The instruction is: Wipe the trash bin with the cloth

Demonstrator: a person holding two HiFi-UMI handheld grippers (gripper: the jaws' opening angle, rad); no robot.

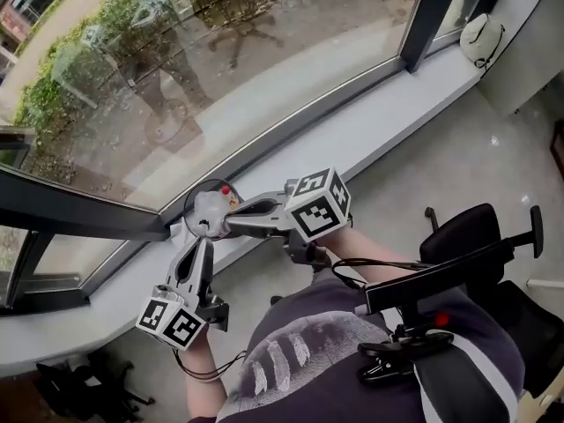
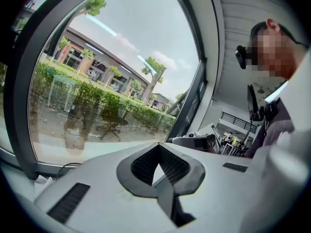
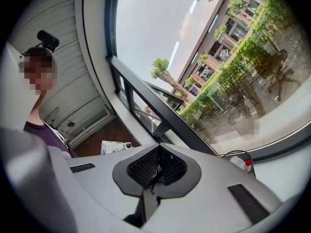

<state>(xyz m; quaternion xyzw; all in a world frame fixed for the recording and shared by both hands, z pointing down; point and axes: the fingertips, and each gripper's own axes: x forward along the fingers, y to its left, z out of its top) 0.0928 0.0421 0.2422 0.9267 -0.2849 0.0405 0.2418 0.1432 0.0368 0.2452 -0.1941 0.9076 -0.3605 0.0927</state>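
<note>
No trash bin and no cloth show in any view. In the head view my left gripper [image 1: 199,241] points up toward the white window sill [image 1: 379,117], its marker cube low at the left. My right gripper [image 1: 201,211] reaches in from the right and points left, its tip just above the left one's. Both hang over the sill by the big window. In the left gripper view the left gripper [image 2: 156,166] has its jaws together with nothing between the pads. In the right gripper view the right gripper [image 3: 156,171] is likewise shut and empty.
A small red-capped thing [image 3: 248,163] and a black cable [image 1: 211,186] lie on the sill near the tips. A white bag-like object [image 1: 483,38] sits at the sill's far right end. A black office chair [image 1: 467,236] stands at my right, its armrest [image 1: 441,276] across my lap.
</note>
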